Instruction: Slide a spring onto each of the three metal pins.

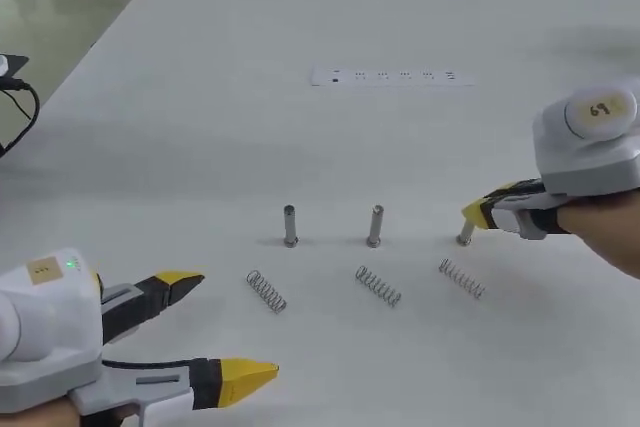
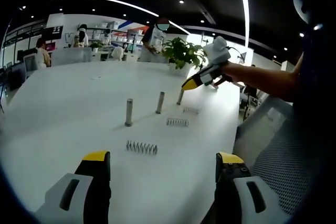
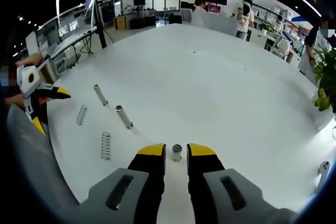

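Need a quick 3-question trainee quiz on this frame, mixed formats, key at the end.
1. Count: how many springs lie flat on the table, not on any pin?
2. True or false: the left gripper is shut on a spring.
3. Pick one: the right gripper has its jaws either side of which upright pin, counted in the head view? A. left pin B. middle pin C. right pin

Key: 1. three, each lying in front of a pin. 2. false, its jaws stand wide open with nothing between them. 3. C.
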